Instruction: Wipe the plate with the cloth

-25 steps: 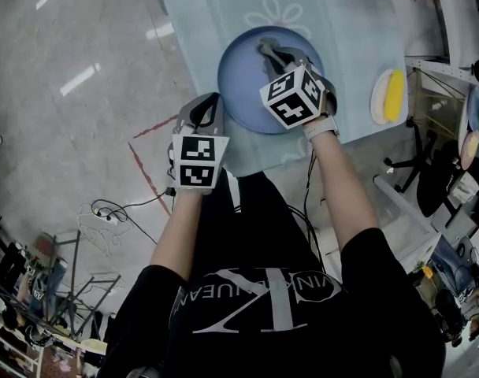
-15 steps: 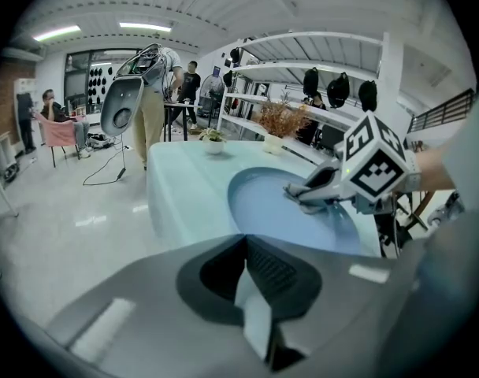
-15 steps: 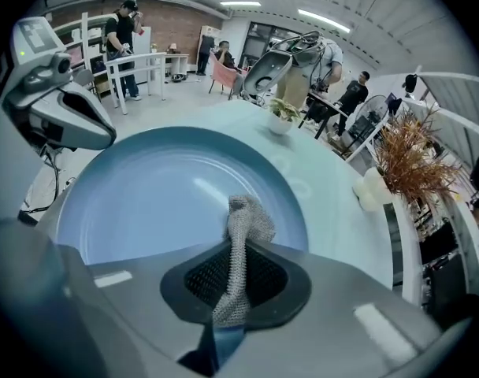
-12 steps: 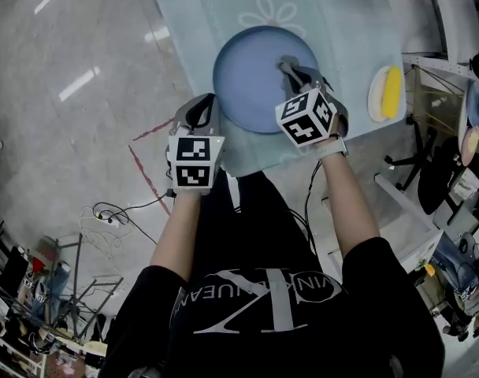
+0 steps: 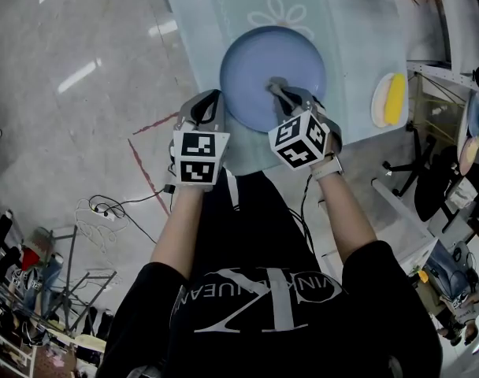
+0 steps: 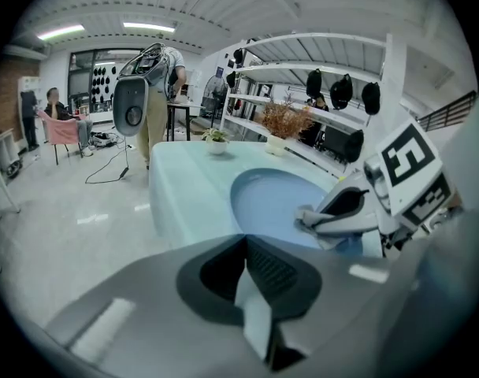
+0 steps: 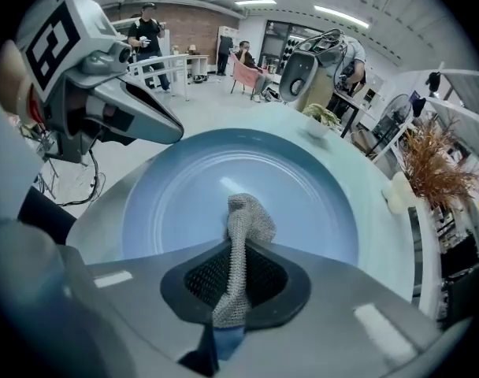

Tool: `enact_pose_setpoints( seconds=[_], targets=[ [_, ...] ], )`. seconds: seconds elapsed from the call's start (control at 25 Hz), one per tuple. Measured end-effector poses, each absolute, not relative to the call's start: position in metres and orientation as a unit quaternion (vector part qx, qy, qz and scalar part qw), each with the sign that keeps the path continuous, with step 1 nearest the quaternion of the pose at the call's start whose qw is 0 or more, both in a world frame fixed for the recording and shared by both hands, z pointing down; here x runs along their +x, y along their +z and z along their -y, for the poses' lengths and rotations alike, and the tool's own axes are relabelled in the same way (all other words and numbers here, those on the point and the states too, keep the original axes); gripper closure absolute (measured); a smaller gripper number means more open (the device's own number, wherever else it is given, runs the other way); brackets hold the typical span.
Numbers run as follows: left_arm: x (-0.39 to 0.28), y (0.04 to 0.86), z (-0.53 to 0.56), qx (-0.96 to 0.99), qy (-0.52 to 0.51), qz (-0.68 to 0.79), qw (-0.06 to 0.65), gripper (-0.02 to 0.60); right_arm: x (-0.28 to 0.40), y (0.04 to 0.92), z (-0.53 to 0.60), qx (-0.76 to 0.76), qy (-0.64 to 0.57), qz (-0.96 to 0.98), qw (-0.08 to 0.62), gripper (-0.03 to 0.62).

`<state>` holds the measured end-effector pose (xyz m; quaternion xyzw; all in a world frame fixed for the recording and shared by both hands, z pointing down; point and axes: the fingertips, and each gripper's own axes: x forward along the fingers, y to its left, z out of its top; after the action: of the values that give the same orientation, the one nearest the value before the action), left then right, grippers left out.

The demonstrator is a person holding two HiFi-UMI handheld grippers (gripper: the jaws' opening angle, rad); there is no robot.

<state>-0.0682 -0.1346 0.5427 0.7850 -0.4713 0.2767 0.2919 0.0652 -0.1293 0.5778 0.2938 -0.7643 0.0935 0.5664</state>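
Since half a second ago the right gripper [image 5: 277,87] has slid from the right part of the blue plate [image 5: 259,53] to just near of its middle. The head view shows little between its jaws. The right gripper view shows them clamped on a grey mesh cloth [image 7: 243,219], whose free end lies bunched on the plate's flat centre. The plate sits on the pale table [image 5: 350,46], close to the near edge.

The left gripper [image 5: 202,107] hangs at the table's near edge, just beside the plate's rim; whether it touches is unclear. Its own view shows the jaws drawn together with nothing between them, and shows the right gripper side-on, tips low over the plate. Only the head view shows a small dish [image 5: 376,99] holding something yellow, well to the right.
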Motion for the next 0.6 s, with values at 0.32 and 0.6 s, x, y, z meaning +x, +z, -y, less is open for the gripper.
enact_pose_setpoints(
  seconds=[0.32, 0.6],
  targets=[
    [-0.071, 0.543, 0.141, 0.779, 0.277, 0.48, 0.294, 0.581, 0.019, 0.575, 0.142, 0.265, 0.102, 0.798, 0.531, 0.562],
    [-0.07, 0.543, 0.143, 0.778, 0.277, 0.484, 0.289, 0.581, 0.005, 0.575, 0.173, 0.271, 0.076, 0.81, 0.515, 0.56]
  ],
)
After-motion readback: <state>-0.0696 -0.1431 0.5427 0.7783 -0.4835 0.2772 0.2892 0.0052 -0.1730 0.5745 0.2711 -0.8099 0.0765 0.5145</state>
